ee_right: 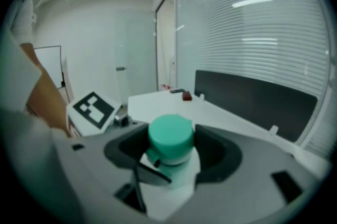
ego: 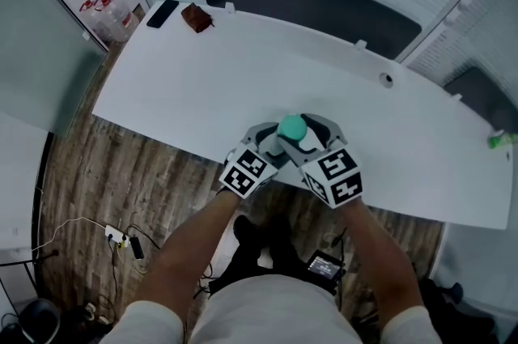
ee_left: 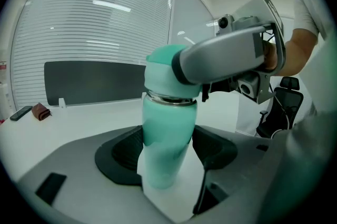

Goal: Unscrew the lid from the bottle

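Observation:
A teal bottle point(ego: 291, 129) stands upright near the front edge of the white table point(ego: 194, 91). In the left gripper view its body point(ee_left: 164, 138) fills the gap between my jaws, so my left gripper point(ee_left: 166, 150) is shut on the body. The teal lid point(ee_left: 164, 72) sits on top, with a steel ring showing under it. My right gripper point(ee_right: 171, 145) is shut on the lid point(ee_right: 170, 135), its grey jaw point(ee_left: 226, 57) crossing the lid. From the head view, the left gripper point(ego: 271, 143) and the right gripper point(ego: 312, 138) meet at the bottle from either side.
A black phone point(ego: 163, 13) and a brown object point(ego: 197, 17) lie at the table's far left corner. A green thing point(ego: 503, 140) sits at the right end. A dark panel point(ego: 307, 2) runs behind the table. A power strip point(ego: 118, 237) and cables lie on the wood floor.

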Demonstrator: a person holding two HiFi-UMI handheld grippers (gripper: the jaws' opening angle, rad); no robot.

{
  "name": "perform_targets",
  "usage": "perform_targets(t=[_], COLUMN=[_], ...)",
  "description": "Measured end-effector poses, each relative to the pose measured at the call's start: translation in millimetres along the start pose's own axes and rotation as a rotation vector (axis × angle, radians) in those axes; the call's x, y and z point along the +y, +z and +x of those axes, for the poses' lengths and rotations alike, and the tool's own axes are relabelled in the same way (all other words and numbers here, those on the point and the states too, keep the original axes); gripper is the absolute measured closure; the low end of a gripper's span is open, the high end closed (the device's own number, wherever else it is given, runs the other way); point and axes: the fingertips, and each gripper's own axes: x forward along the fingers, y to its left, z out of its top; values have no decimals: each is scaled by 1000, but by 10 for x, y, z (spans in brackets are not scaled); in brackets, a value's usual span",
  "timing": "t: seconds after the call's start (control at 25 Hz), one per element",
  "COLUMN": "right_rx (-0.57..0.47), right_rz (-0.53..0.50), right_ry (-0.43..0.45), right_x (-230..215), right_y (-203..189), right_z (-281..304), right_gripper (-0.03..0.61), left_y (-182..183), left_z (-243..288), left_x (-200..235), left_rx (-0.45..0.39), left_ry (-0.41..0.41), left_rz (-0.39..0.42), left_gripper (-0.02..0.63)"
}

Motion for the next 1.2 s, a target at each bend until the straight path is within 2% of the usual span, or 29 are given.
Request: perform_targets(t=[0.16, 0.56, 1.2], right_rx=[-47, -50, -86], right_rz=[17, 35, 61], right_ry=[-6, -6, -45], right_x=[-25, -42, -113], right_y=[181, 157, 229], right_z=[-67, -148, -261], right_gripper=[290, 290, 290], left_y=[-2, 2, 167], left_z=[-1, -14, -254], left_x=[12, 4, -15], left_rx=[1, 18, -38], left_ry=[3, 5, -4], left_rz=[-2, -10, -13], left_gripper=[314, 314, 310])
